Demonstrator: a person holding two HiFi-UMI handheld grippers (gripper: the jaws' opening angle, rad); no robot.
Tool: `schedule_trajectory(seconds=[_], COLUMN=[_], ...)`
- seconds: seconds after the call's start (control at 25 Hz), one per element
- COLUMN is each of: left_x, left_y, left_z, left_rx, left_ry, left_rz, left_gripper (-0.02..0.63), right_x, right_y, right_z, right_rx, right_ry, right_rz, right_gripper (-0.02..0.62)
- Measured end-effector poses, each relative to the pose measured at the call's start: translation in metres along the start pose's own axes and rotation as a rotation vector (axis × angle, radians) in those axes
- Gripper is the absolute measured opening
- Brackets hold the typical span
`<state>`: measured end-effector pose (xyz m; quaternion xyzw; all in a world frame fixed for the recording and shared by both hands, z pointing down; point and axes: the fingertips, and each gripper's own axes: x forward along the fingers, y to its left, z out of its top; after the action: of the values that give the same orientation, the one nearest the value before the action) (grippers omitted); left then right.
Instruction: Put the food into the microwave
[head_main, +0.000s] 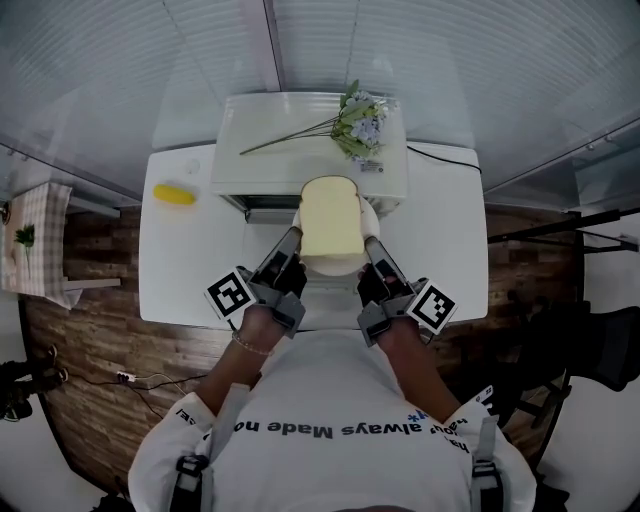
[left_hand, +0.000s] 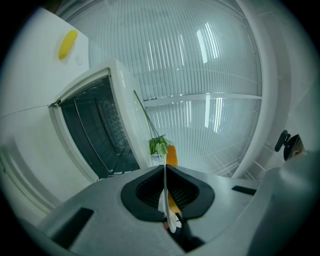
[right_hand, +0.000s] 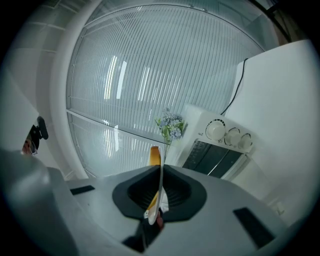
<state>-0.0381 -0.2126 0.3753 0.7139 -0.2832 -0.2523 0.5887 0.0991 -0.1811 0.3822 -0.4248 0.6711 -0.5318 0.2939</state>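
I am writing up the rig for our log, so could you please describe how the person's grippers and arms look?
The left gripper and the right gripper are light grey with black pads; each carries a cube of black-and-white square markers. The person wears a white short-sleeved shirt with dark lettering, grey shoulder straps and a thin bracelet on the left wrist.

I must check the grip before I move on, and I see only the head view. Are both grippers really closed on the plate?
Observer: The left gripper view shows the left gripper shut on the thin white rim of the plate.
Operator: And the right one?
Observer: The right gripper pinches the rim in the same way, with the orange crust of the bread showing just past its jaws.
Operator: Has the microwave any controls?
Observer: Yes. The right gripper view shows three round knobs on the front of the microwave.
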Motion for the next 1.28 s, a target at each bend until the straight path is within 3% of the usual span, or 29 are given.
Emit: schedule_trajectory(seconds=[0.56, 1.28], left_x=[-0.039, -0.021], left_y=[0.068, 0.162], left_z=[-0.012, -0.011], left_rx=[-0.056, -0.022], left_ry=[-0.009, 0.050], left_rz=[0.074, 0.157], left_gripper=[0.018, 0.018], right_x=[-0.004, 0.022], right_y=[-0.054, -0.151], right_z=[-0.049, -0.064], right_rx=[0.025, 0.044], right_ry=[0.063, 0.112], right_rz=[-0.069, -0.172], right_gripper=[0.023, 0.023])
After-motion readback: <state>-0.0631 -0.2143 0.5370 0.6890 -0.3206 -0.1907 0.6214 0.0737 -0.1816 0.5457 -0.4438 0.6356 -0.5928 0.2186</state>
